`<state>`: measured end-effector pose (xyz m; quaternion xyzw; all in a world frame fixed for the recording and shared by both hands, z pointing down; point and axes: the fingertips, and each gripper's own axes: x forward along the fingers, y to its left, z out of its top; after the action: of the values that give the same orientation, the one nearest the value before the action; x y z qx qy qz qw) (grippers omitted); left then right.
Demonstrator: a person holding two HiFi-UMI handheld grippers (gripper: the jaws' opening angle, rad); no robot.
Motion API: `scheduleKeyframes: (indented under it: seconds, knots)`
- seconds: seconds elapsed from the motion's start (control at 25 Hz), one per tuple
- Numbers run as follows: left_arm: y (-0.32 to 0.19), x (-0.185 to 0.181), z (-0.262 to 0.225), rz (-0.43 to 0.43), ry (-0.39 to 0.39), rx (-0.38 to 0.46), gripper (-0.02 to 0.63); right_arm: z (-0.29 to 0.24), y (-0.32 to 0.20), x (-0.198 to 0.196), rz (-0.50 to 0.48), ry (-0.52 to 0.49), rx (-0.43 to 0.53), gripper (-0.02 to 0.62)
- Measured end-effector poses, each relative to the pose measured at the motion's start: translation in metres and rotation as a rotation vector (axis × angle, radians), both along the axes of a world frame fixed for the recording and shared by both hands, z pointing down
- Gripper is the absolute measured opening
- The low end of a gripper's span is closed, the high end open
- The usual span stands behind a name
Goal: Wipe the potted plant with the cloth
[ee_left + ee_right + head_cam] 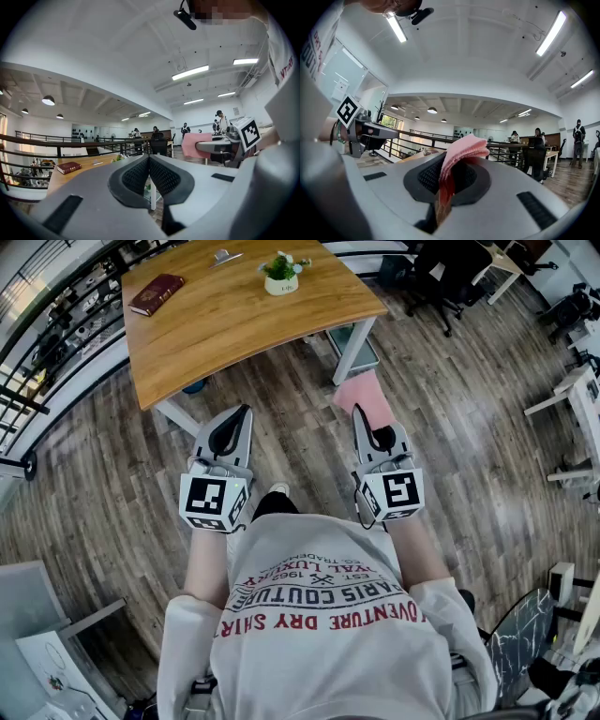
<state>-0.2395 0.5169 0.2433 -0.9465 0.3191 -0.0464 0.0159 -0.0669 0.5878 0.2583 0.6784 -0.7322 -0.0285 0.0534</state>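
A small potted plant (281, 274) in a white pot stands on the wooden table (234, 324) ahead of me, near its far right. My right gripper (360, 412) is shut on a folded pink cloth (364, 396), which sticks out past the jaws; in the right gripper view the cloth (461, 152) is pinched between the dark pads. My left gripper (246, 411) is shut with nothing in it, its pads (136, 176) meeting. Both grippers are held level in front of my chest, over the floor, short of the table. The plant's leaves (117, 158) peek above the left jaws.
A dark red book (157, 293) lies at the table's left end, a small metal object (223, 256) at its far edge. A black railing (47, 343) runs along the left. Office chairs (450, 277) and desks stand at the back right. People stand in the distance.
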Motion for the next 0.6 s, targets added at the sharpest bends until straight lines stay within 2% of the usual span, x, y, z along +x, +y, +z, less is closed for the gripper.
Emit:
scheduleKeyframes:
  seconds: [0.6]
  knots:
    - [0.002,0.017,0.004,0.021,-0.003,-0.001,0.017,0.0,0.005,0.011,-0.006,-0.037,0.031,0.035]
